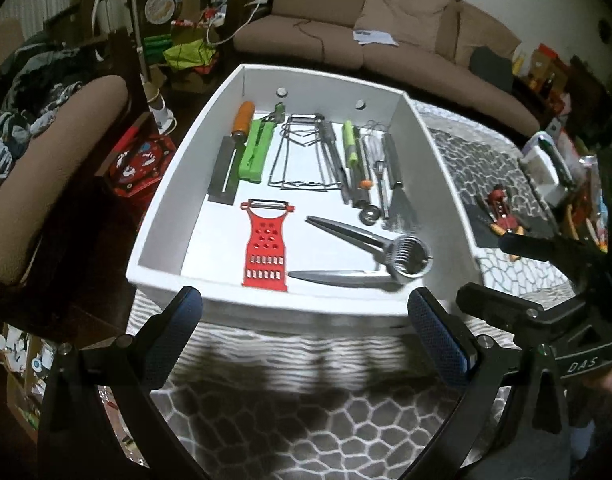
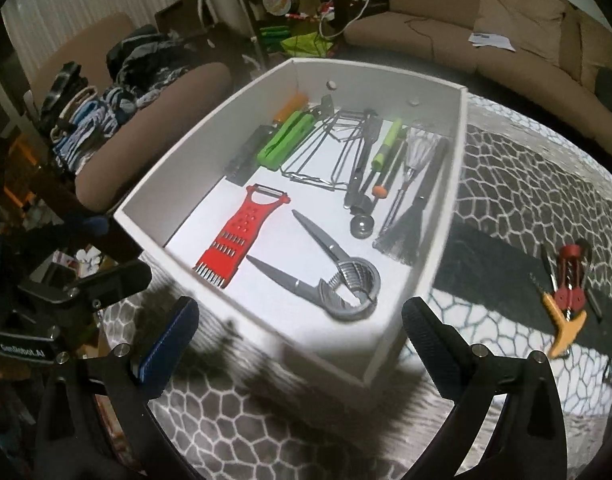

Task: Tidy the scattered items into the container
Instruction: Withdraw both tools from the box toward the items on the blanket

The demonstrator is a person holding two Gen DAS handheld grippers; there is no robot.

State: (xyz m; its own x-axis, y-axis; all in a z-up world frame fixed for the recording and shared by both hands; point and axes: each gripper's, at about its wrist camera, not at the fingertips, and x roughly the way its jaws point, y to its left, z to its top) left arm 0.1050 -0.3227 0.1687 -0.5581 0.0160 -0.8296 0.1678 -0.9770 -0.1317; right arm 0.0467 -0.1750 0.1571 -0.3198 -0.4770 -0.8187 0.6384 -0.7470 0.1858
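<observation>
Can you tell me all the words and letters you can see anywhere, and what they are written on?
"DAS" in pale letters on the black body of the right gripper, at the right edge of the left wrist view.
"GenRobot.AI" in pale letters on the black body of the left gripper, at the left edge of the right wrist view.
The white paper on the sofa carries print too small to read.
The round tin has a blurred label, unreadable.

White matt smooth-walled rectangular container [image 1: 434, 152], red matt plastic flat grater [image 1: 265, 252] with perforated face, grey brushed-metal tongs with coiled wire ring [image 1: 370, 254], green glossy plastic-handled tool [image 1: 255, 152], thin bare-metal wire rack [image 1: 301, 156], grey-and-white honeycomb-patterned cloth [image 2: 526, 184], brown matt fabric sofa [image 1: 386, 36].
</observation>
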